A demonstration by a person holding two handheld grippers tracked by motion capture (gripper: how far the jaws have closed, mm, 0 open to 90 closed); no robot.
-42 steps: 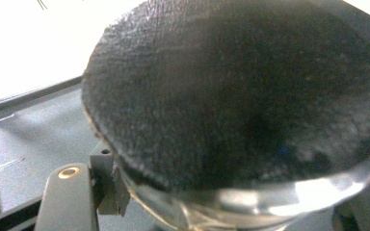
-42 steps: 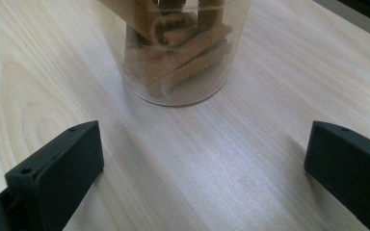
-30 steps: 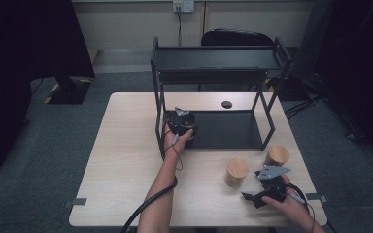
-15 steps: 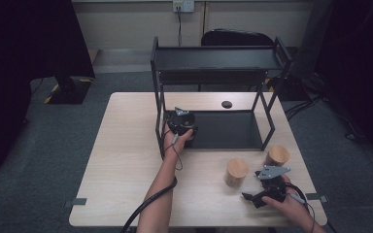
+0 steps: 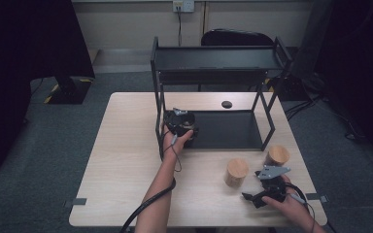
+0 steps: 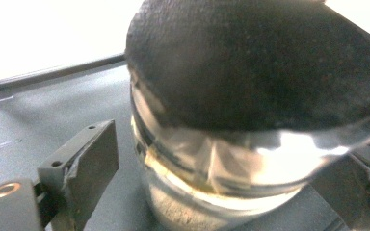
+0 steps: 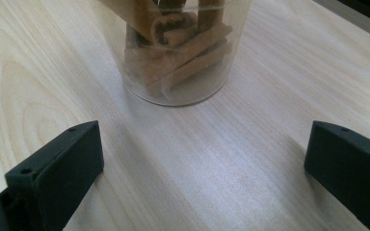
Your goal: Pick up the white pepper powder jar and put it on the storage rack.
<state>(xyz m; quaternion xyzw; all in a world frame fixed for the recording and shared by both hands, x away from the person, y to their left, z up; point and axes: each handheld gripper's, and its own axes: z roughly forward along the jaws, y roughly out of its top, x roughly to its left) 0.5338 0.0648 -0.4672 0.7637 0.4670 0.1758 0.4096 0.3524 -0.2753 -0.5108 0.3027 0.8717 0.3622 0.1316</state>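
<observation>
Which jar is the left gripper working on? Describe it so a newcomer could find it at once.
Start at the black metal rack at the back of the table. On its lower shelf, at the left front corner, stands a clear jar with a black lid, between the just-opened jaws of the left gripper. The two jars on the bare table have wooden lids.

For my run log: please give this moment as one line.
left gripper: just opening around black-lidded glass jar on shelf | right gripper: open before clear cinnamon jar

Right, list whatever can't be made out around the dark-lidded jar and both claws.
- Glass jar with black lid: contents unreadable in the left gripper view, blurred and cut off by the frame.
- Clear jar of cinnamon sticks: lid cut off in the right gripper view.
- Left claw: jaws too small in the high view.
</observation>
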